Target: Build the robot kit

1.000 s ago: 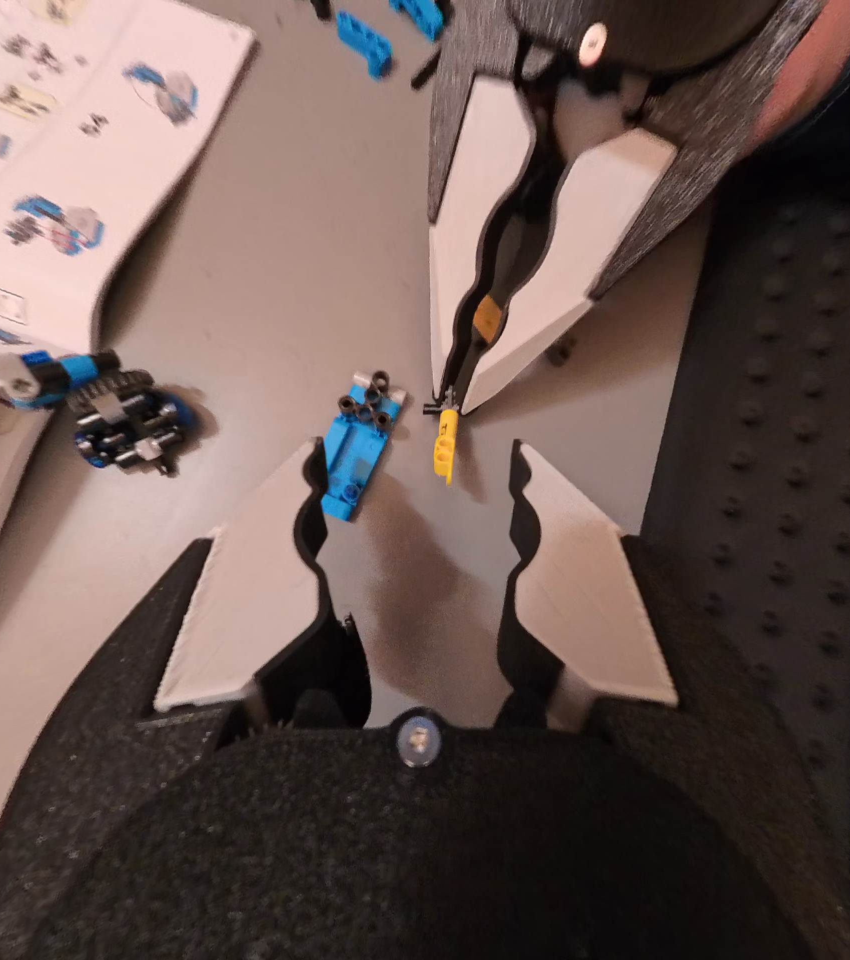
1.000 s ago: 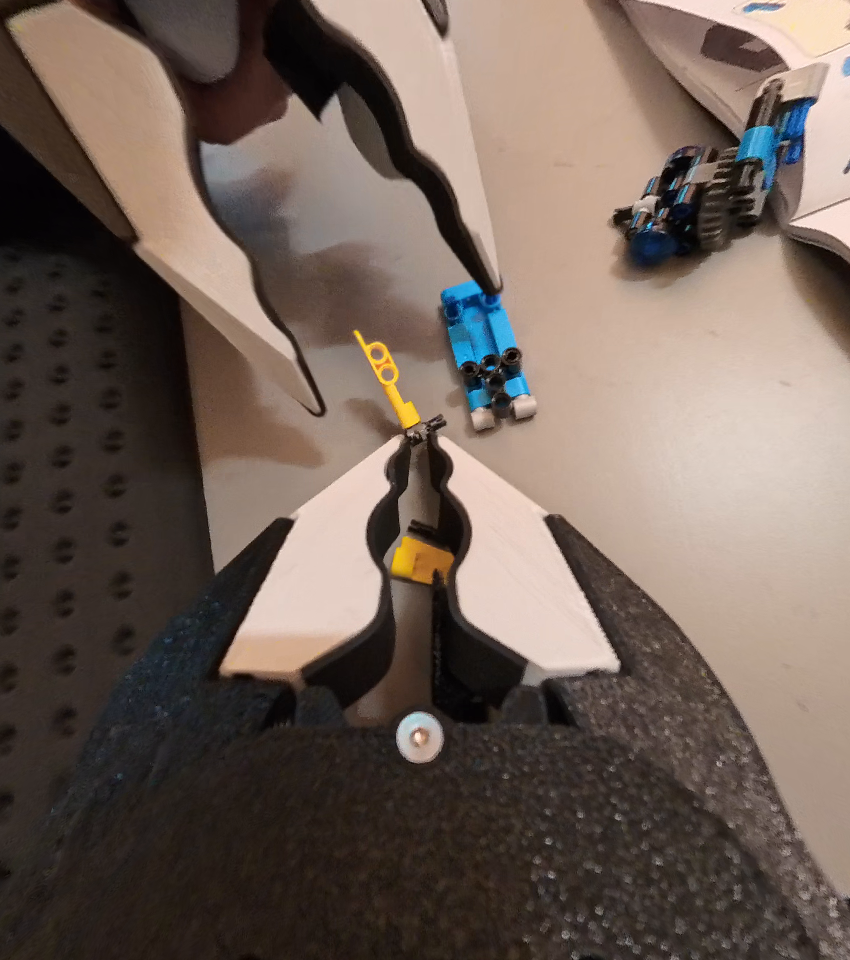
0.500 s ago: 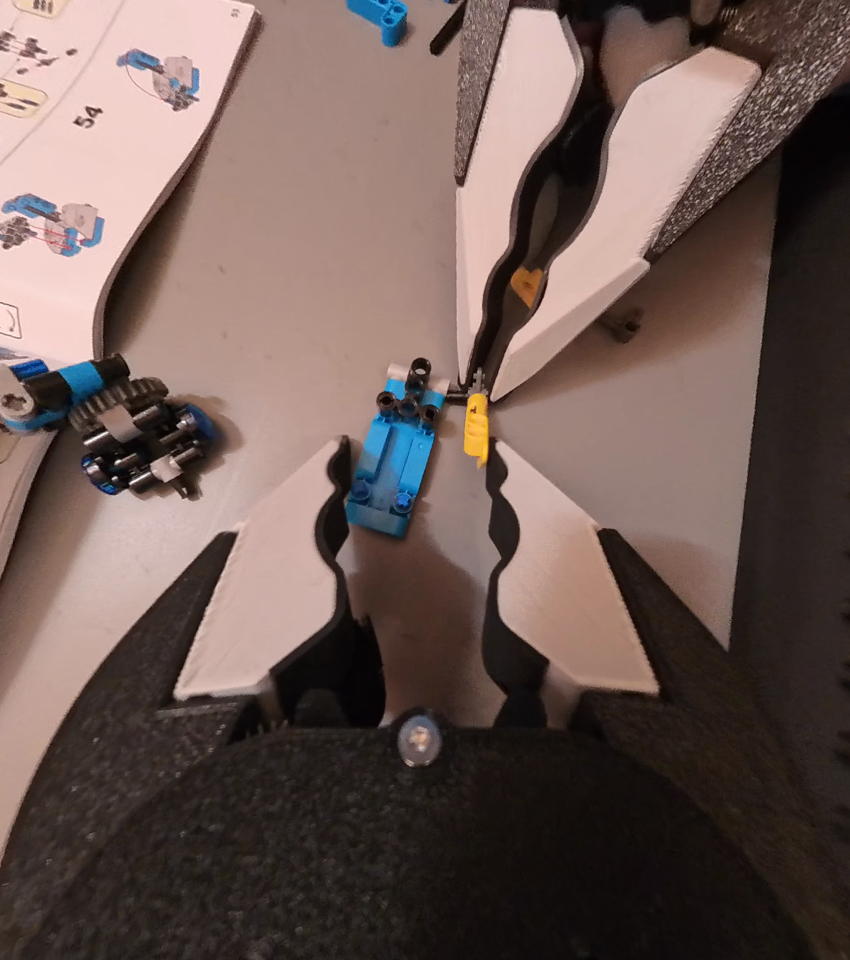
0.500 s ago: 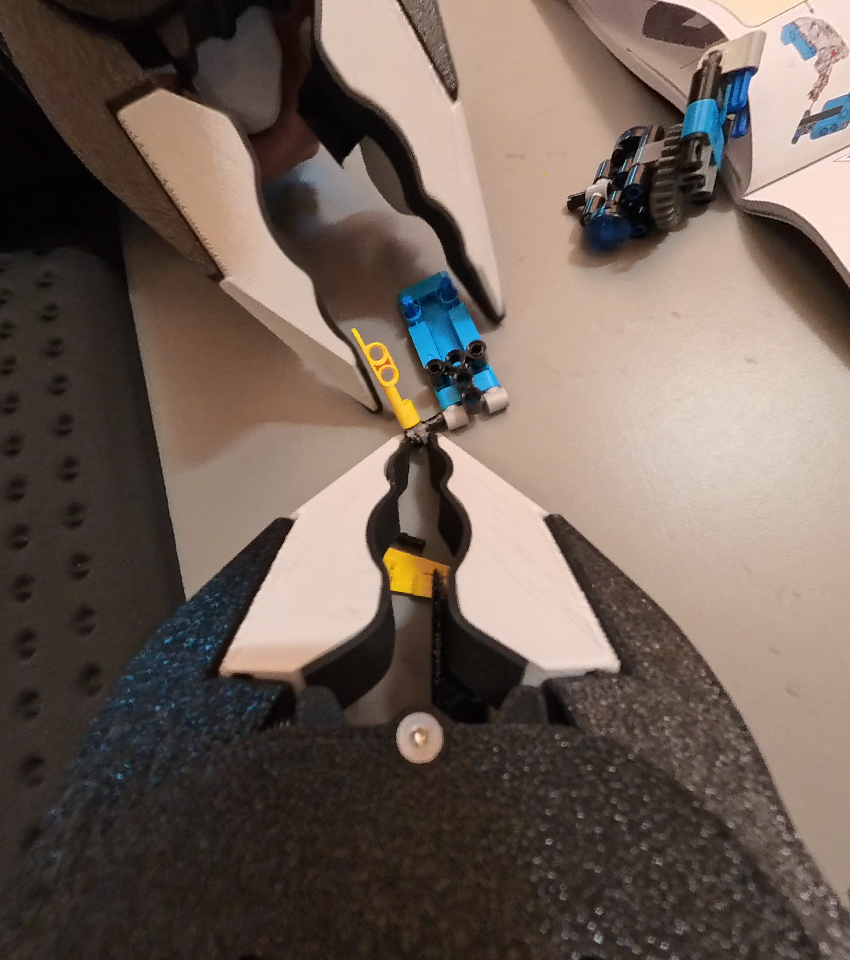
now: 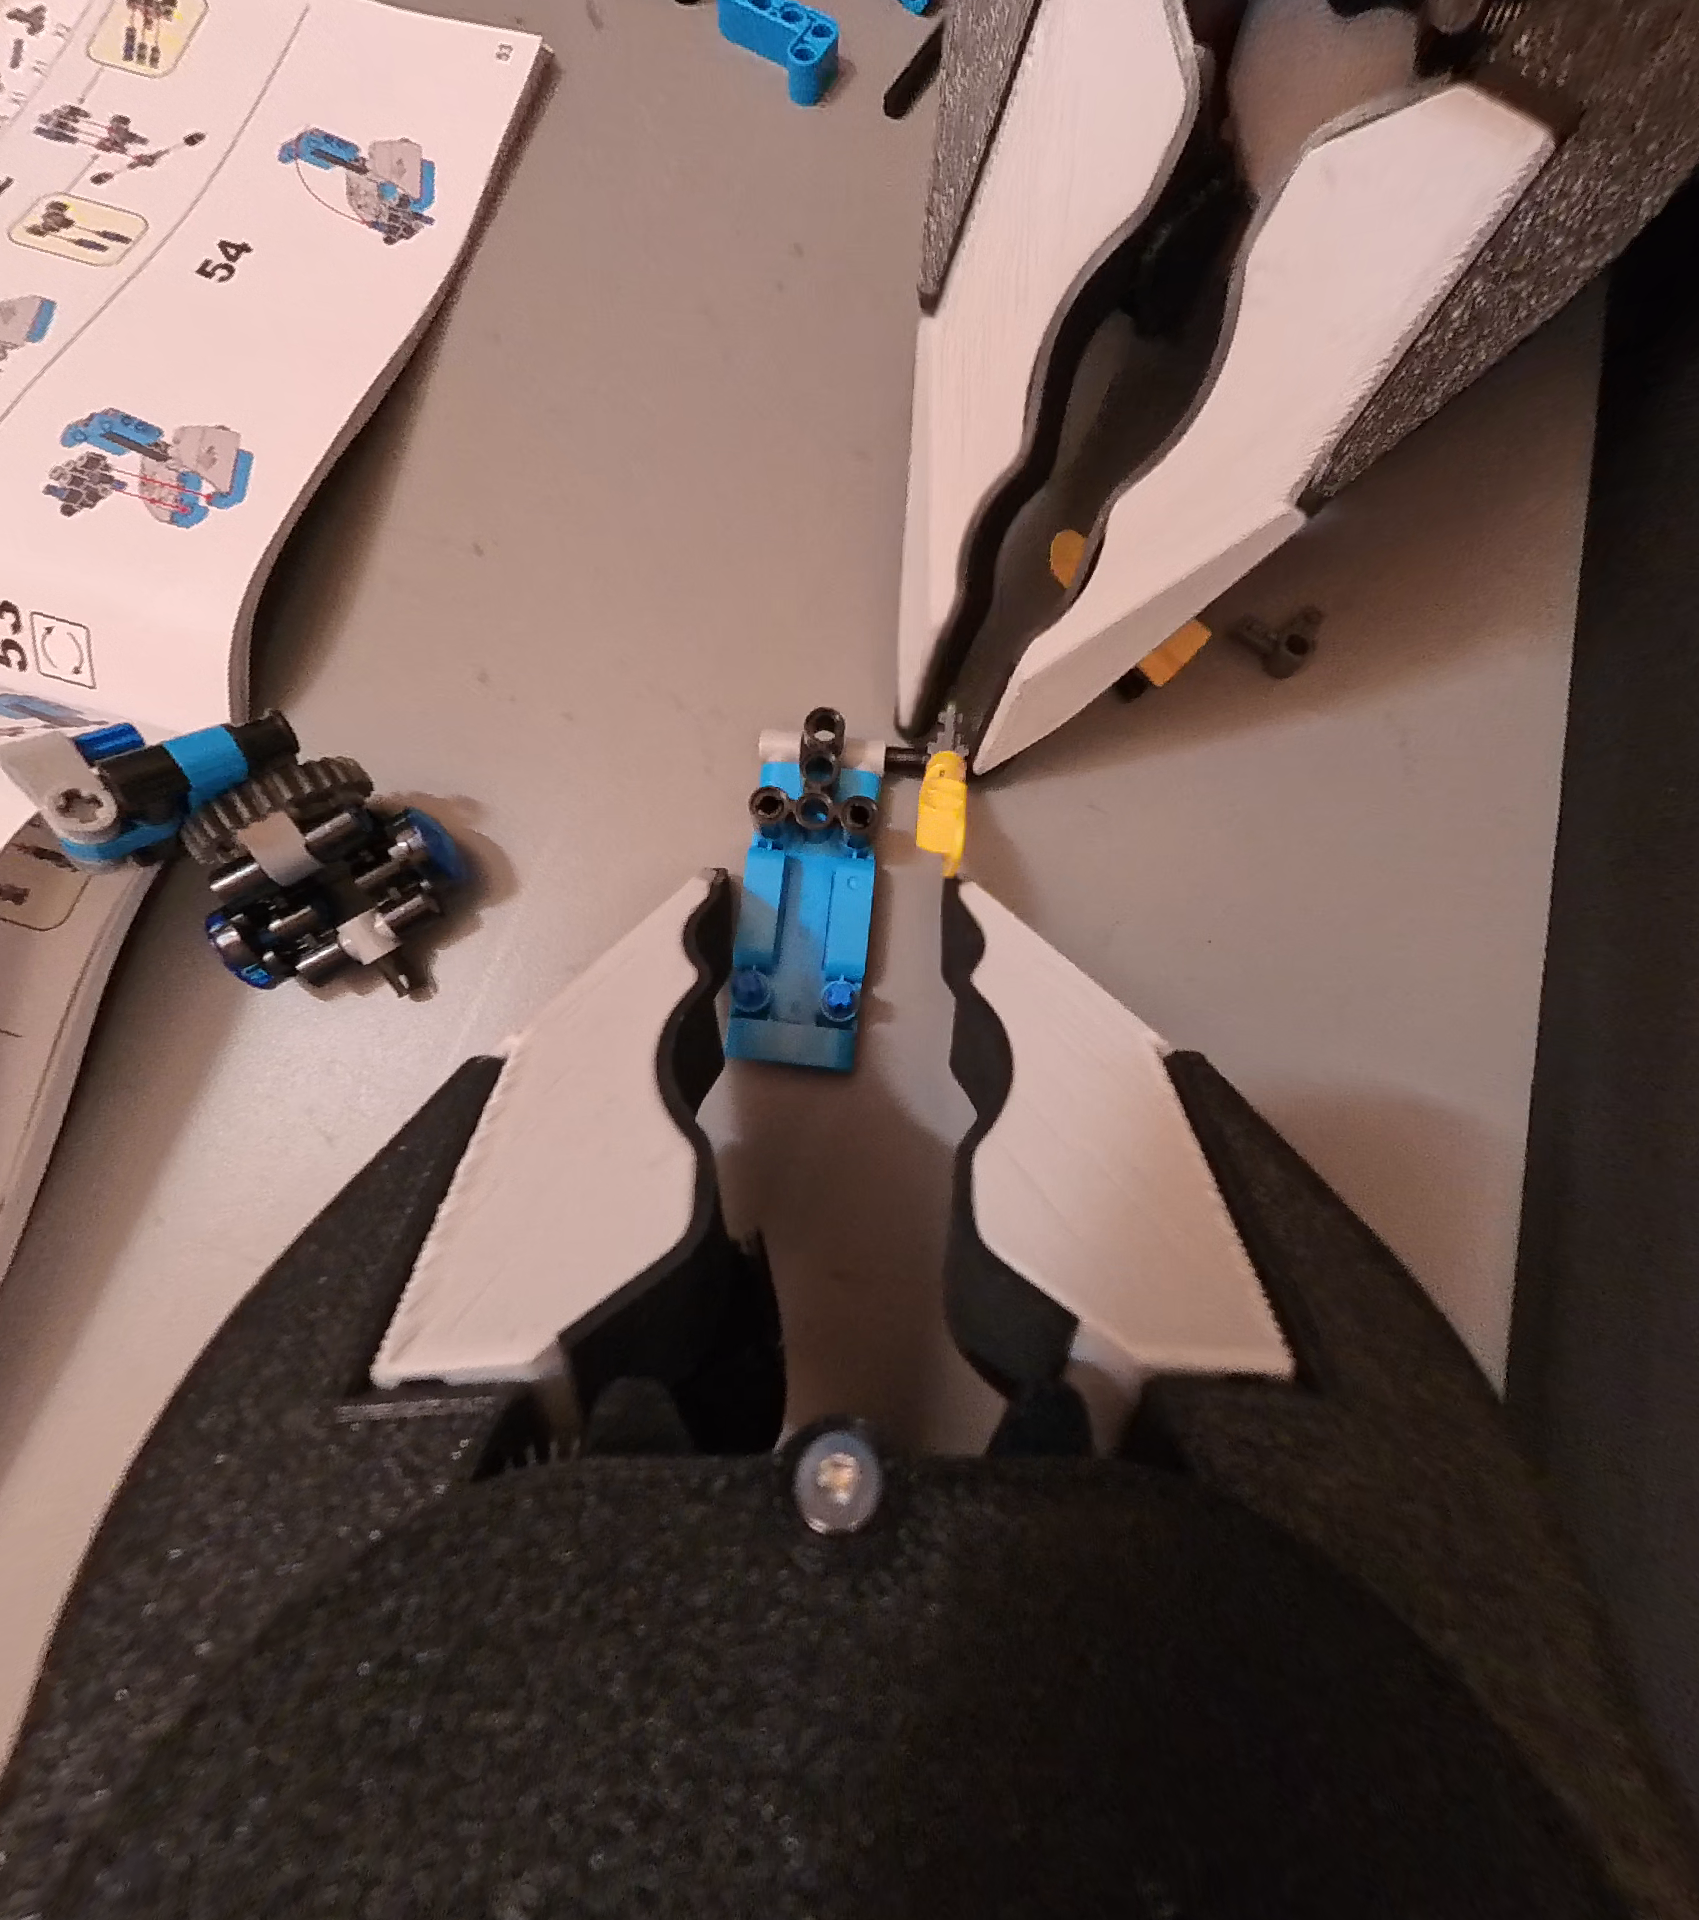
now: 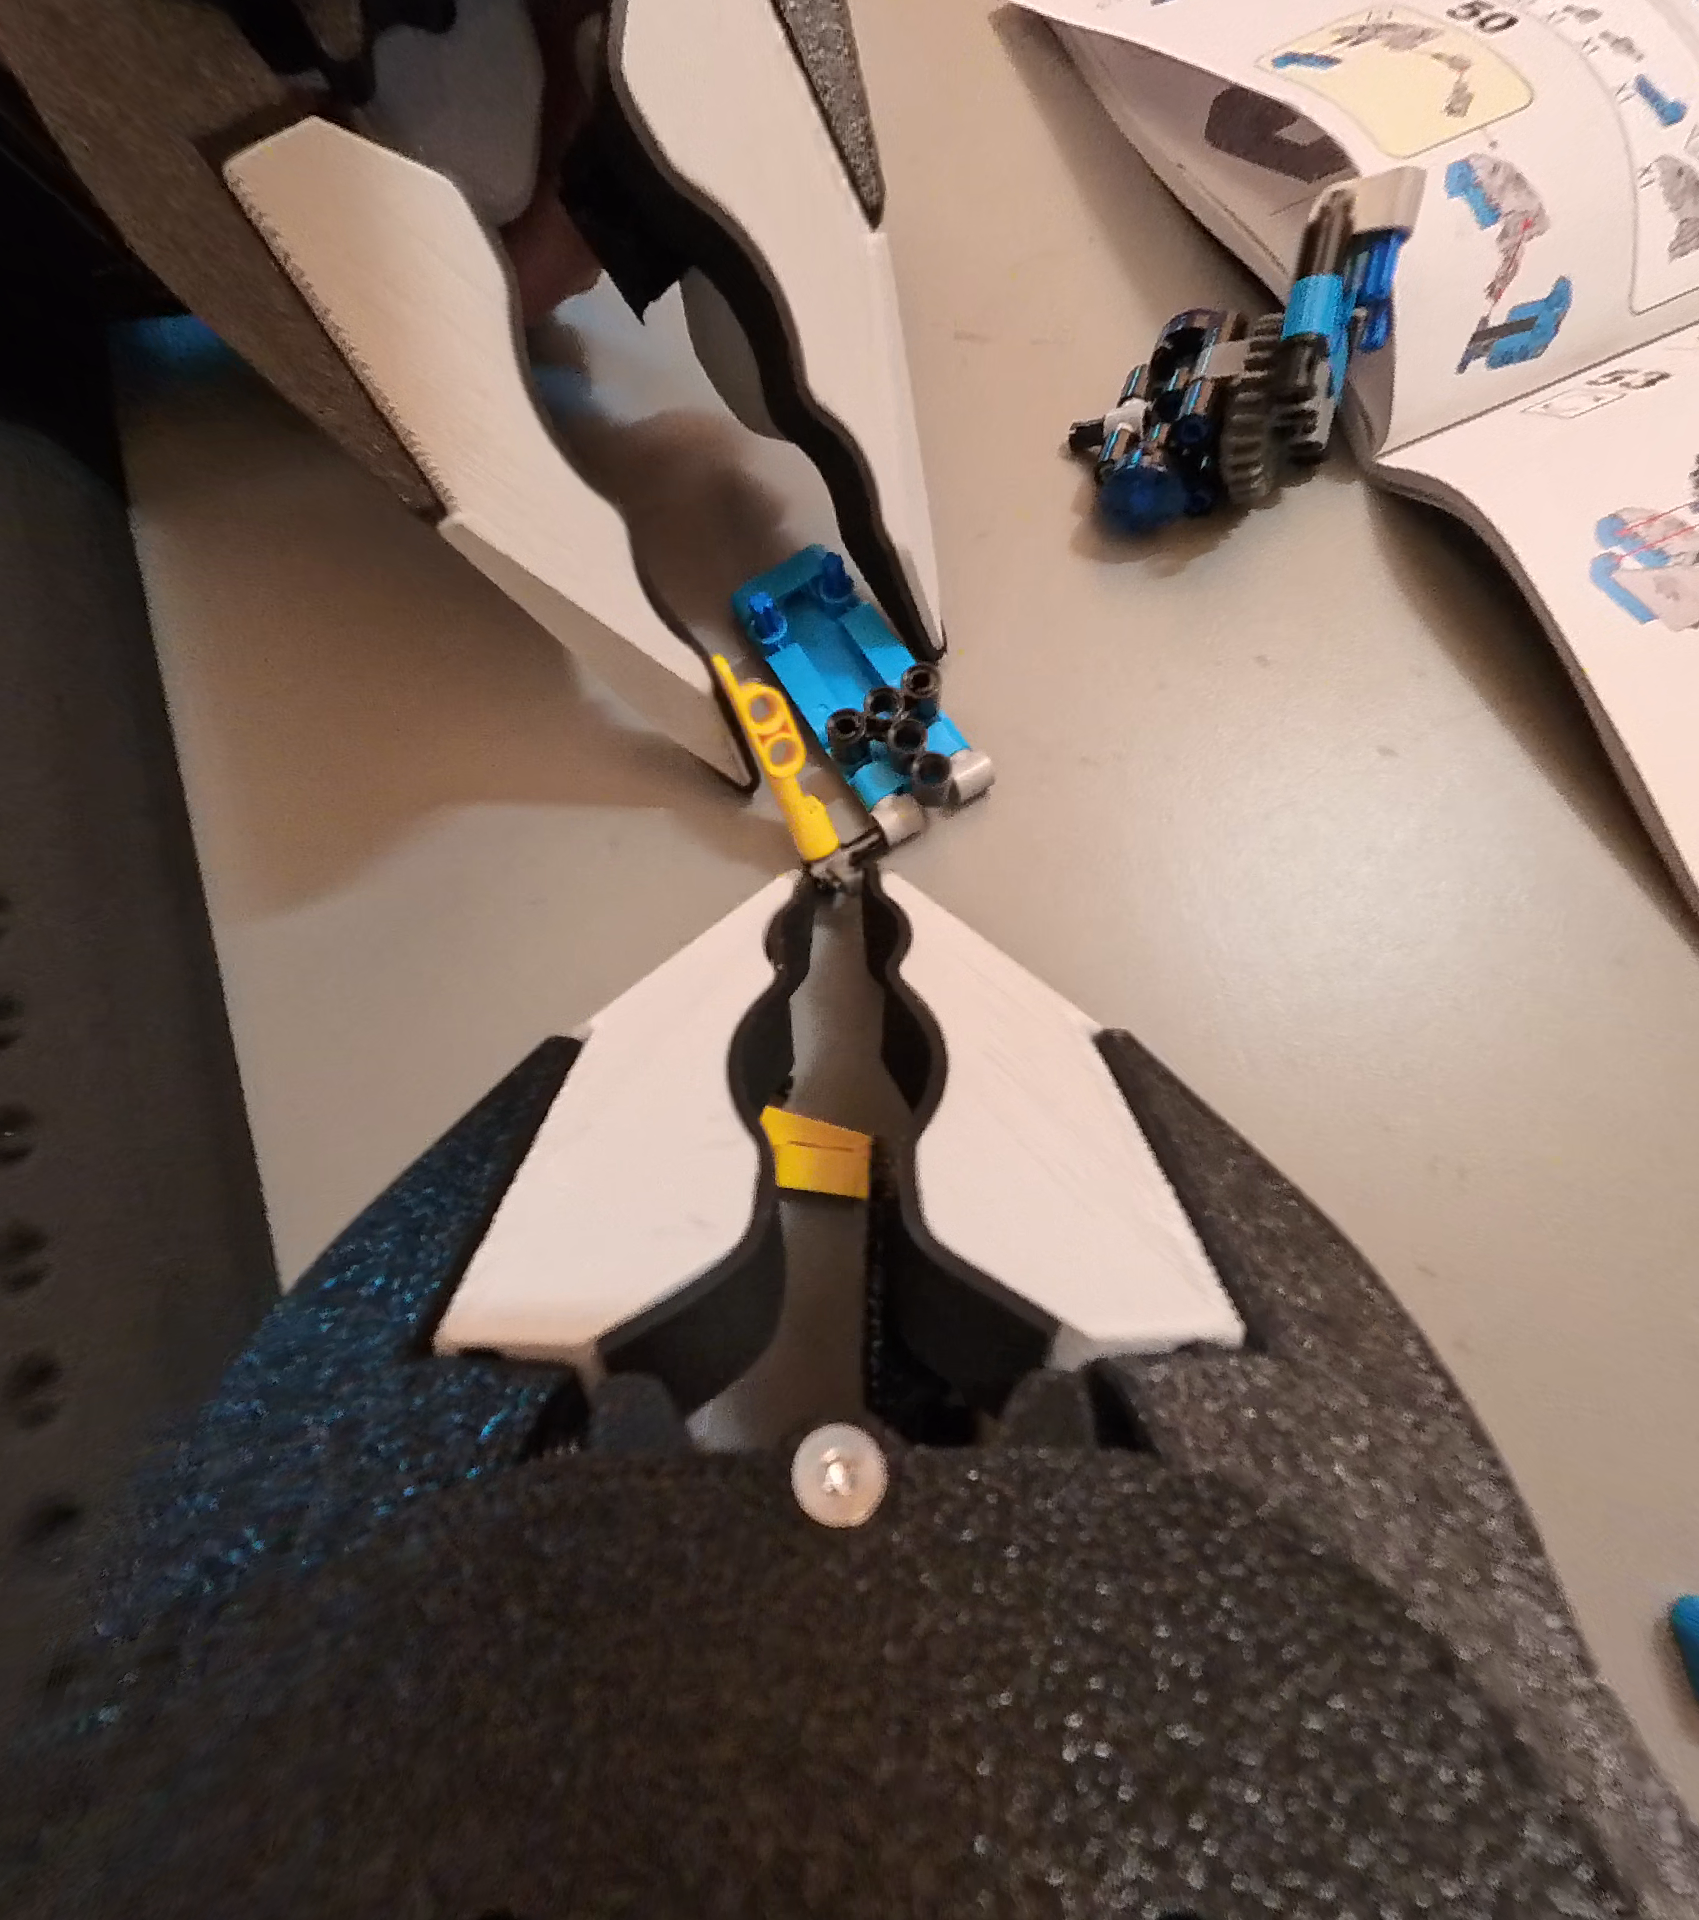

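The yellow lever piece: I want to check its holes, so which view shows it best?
The right wrist view: the yellow lever piece shows lengthwise, both round holes visible, held at the right claw tip. The left wrist view shows it foreshortened, holes hidden.

Both tools share one build: the left gripper (image 5: 829,894) and the right gripper (image 6: 837,881) each have two white, wedge-shaped fingers (image 5: 564,1143) tapering to points, with wavy black rubber lining along the inner edges. Behind the fingers sits a broad body of black, grainy, speckled foam-like material (image 6: 824,1714). A small silver screw (image 5: 832,1475) is set at the centre just behind the finger roots.
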A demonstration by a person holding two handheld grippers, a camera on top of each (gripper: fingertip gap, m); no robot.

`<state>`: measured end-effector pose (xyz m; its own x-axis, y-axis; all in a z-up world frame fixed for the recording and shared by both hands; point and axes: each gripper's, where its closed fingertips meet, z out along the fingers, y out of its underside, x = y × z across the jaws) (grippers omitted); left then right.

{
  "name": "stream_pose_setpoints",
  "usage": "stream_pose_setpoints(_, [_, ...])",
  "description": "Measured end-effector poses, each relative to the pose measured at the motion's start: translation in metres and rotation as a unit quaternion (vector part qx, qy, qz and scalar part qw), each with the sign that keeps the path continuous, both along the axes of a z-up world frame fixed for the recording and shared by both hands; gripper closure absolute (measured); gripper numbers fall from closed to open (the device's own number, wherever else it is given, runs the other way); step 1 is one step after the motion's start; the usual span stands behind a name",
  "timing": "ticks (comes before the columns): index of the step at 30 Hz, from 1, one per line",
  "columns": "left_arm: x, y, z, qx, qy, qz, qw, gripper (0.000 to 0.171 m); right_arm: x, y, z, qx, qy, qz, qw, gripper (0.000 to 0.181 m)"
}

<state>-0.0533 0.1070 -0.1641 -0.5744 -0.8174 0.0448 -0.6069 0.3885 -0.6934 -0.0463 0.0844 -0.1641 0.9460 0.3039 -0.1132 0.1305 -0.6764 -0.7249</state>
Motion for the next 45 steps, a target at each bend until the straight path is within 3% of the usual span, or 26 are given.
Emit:
stream_pose_setpoints(5, [0.0,0.0,0.0,0.0,-0.006,-0.003,1.0,0.132,0.012,0.005,0.001,0.024,-0.065,0.016,0.997,0.145])
stream_pose_setpoints(9, [0.0,0.001,0.0,-0.003,-0.007,-0.004,1.0,0.132,0.015,0.011,0.003,0.04,-0.09,0.082,0.992,0.13])
stream_pose_setpoints(12, [0.0,0.001,0.0,-0.004,-0.006,-0.004,1.0,0.132,0.011,0.014,0.002,0.042,-0.075,0.133,0.987,0.13])
stream_pose_setpoints(14, [0.0,0.001,0.0,-0.001,-0.006,-0.003,1.0,0.133,0.007,0.013,0.001,0.024,-0.053,0.155,0.986,0.118])
stream_pose_setpoints(19, [0.001,0.011,0.011,0.042,-0.042,0.025,0.998,0.131,0.007,0.01,0.011,0.023,-0.037,0.116,0.992,0.131])
stream_pose_setpoints(22, [-0.004,0.006,0.021,-0.005,-0.043,0.027,0.999,0.138,-0.005,0.002,0.014,0.019,0.014,0.107,0.994,0.155])
stream_pose_setpoints(26, [-0.008,0.005,0.012,-0.034,-0.015,0.026,0.999,0.138,-0.008,0.005,0.013,0.015,0.059,0.087,0.994,0.155])
stream_pose_setpoints(30, [-0.009,-0.001,0.015,-0.039,-0.023,0.013,0.999,0.149,-0.002,0.005,0.006,0.01,0.031,0.089,0.995,0.177])
stream_pose_setpoints(38, [-0.01,-0.01,0.023,-0.044,-0.041,0.003,0.998,0.15,-0.002,0.001,0.0,-0.001,0.016,0.101,0.995,0.177])
stream_pose_setpoints(45, [-0.007,-0.023,0.026,-0.042,-0.054,-0.013,0.998,0.15,0.0,-0.001,0.0,-0.023,0.056,0.097,0.993,0.177])
